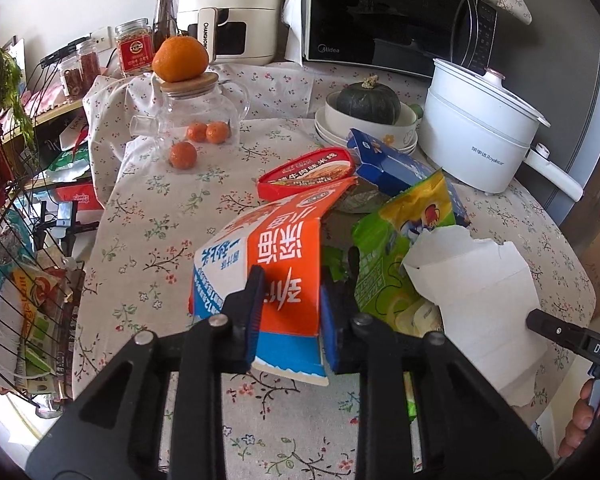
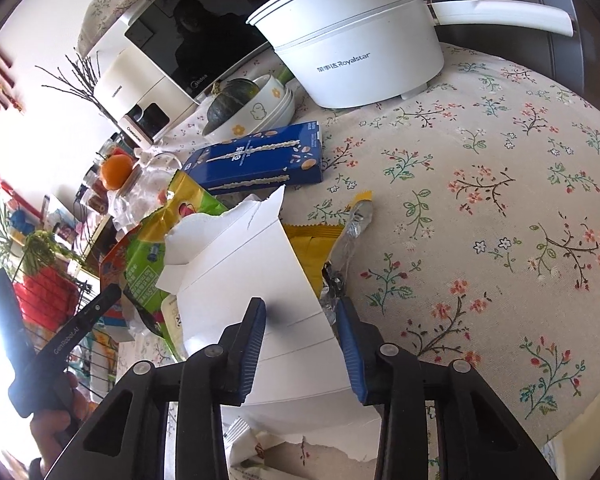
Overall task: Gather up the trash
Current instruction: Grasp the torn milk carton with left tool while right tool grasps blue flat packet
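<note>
Both tongs are gripping pieces of a trash heap that is lying on the floral tablecloth [image 2: 500, 184] in front of the white electric pot [image 2: 352, 48]. The left gripper [image 1: 292, 304] is clamping the orange and blue carton [image 1: 276, 264] by its near edge, its blue pads pressing on the flattened cardboard from either side; the right gripper [image 2: 302, 340] is pinching the torn white cardboard [image 2: 244, 264] in the same way, low on its folded wall. Between and behind these two pieces the rest of the trash is waiting: a green snack bag [image 1: 400, 240], a red-rimmed tray [image 1: 308, 172], a blue box [image 2: 256, 160] and a yellow wrapper [image 2: 312, 244] with crumpled foil beside it. To do this step well, I would judge that each hand should be lifting slowly and straight up, since both pieces are touching or overlapping the green bag and could be dragging it along or tipping it off the table edge. The cardboard is thin and already ripped, so a grip nearer the fold is probably holding better than one on the ragged rim. The glass teapot [image 1: 196, 120] with the orange [image 1: 180, 60] on its lid is standing just beyond the heap, so keeping any swing away from it seems wise, as does keeping the two loads apart while carrying them off
</note>
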A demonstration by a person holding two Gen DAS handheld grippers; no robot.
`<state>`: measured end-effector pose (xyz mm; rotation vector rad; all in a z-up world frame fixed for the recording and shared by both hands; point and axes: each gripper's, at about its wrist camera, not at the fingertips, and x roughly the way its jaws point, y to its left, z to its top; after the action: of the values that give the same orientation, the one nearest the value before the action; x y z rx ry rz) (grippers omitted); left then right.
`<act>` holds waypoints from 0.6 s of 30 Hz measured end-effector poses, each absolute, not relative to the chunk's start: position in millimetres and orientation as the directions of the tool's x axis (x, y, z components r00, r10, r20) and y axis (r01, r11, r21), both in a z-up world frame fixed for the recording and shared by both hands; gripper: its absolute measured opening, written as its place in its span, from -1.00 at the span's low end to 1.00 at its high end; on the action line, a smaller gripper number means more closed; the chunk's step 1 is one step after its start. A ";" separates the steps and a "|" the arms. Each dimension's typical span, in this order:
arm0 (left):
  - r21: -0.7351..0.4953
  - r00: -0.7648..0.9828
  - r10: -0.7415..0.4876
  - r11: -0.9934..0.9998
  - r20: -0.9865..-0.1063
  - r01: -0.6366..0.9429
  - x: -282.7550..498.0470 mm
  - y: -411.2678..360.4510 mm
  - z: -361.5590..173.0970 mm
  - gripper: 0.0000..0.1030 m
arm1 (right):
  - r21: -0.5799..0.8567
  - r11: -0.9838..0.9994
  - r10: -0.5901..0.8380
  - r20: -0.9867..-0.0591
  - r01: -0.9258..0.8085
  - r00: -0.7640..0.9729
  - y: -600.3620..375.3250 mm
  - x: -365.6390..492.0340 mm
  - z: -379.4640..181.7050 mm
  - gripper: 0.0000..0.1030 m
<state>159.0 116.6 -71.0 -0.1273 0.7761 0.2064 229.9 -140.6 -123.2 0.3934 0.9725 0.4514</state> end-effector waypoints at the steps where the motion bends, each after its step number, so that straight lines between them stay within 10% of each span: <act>1: -0.041 0.693 0.140 0.970 -0.707 -0.238 158.9 118.7 -71.1 -0.56 | 0.514 0.835 0.539 -0.690 -0.196 0.484 -140.9 228.8 -121.6 -0.49; 18: -0.085 0.737 0.212 0.935 -0.642 -0.343 144.3 144.0 -52.7 -0.95 | 0.564 0.770 0.620 -0.550 -0.299 0.559 -137.2 213.3 -73.5 -0.93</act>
<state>144.3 144.0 -52.7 -0.2038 0.6779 0.3070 213.3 -137.2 -73.5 0.4373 0.8099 0.5624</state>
